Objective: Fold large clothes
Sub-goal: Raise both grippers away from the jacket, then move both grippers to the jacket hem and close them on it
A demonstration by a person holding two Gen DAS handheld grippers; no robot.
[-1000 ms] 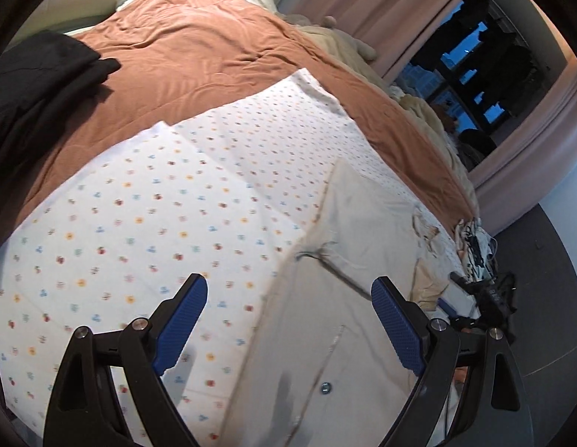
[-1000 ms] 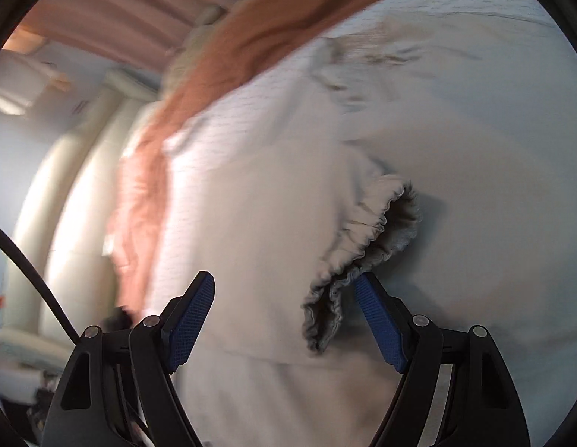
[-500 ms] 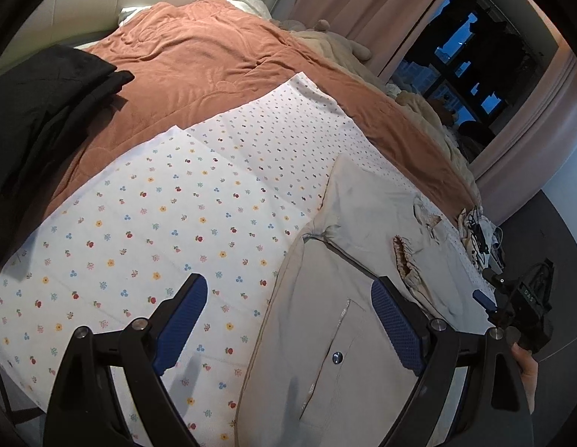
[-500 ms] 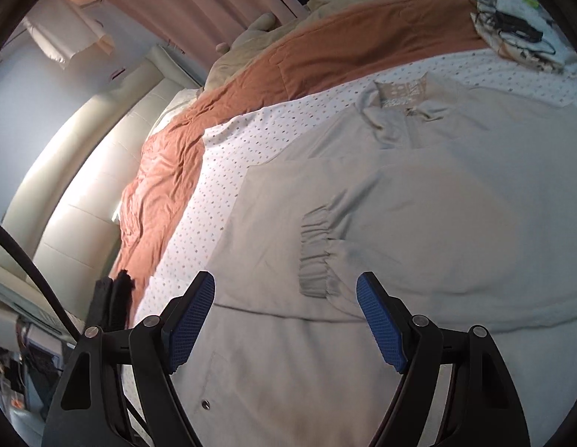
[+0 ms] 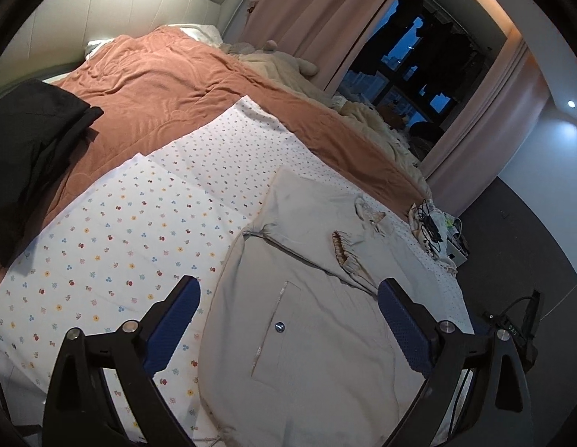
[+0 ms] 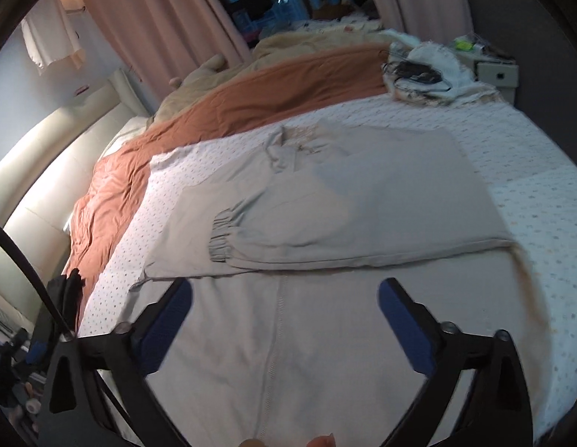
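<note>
Beige jacket (image 6: 325,223) laid flat on the dotted sheet (image 5: 120,231) of the bed, one cuffed sleeve (image 6: 229,240) folded across it. Left tongs (image 5: 288,320) and right tongs (image 6: 284,316) held above the jacket (both opening, nothing gripped).

The right gripper (image 6: 284,309) is hovering above the beige garment (image 6: 325,223), its jaws opening with nothing between them. The garment is lying flat on the dotted sheet (image 6: 530,186), a gathered cuff (image 6: 223,236) folded inward at nine o'clock. A rust blanket (image 6: 251,100) is stretching toward eleven o'clock.
</note>
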